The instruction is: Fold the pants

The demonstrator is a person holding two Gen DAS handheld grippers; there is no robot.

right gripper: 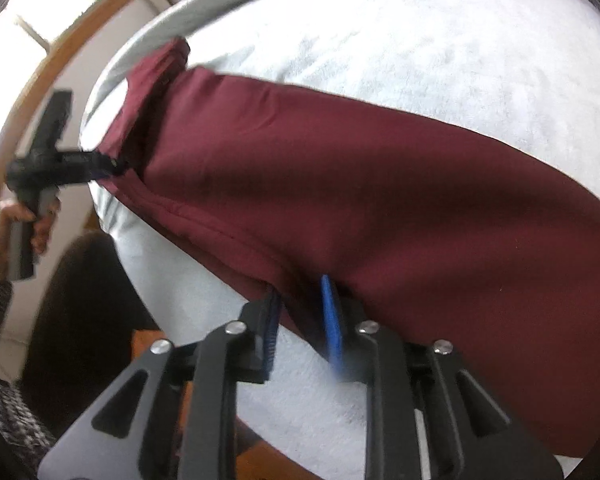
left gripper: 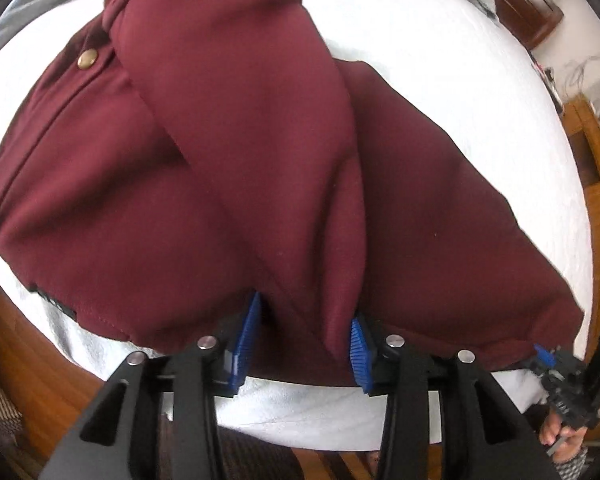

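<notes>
Maroon pants (left gripper: 228, 168) lie on a white bed (left gripper: 440, 80), with a brass button (left gripper: 87, 59) near the waistband at the upper left. My left gripper (left gripper: 304, 340) stands at the near edge of the pants, its blue pads apart with a fold of the cloth between them. In the right wrist view the pants (right gripper: 340, 184) stretch across the bed (right gripper: 420, 40). My right gripper (right gripper: 304, 316) has its blue pads apart around the near hem. The left gripper also shows in the right wrist view (right gripper: 108, 166), at the far end of the pants.
A wooden bed frame (left gripper: 596, 168) runs along the right side. A dark wooden cabinet (left gripper: 528, 4) stands at the back right. A grey blanket (right gripper: 188, 12) lies at the far edge of the bed. A window with a wooden frame (right gripper: 40, 40) is at the left.
</notes>
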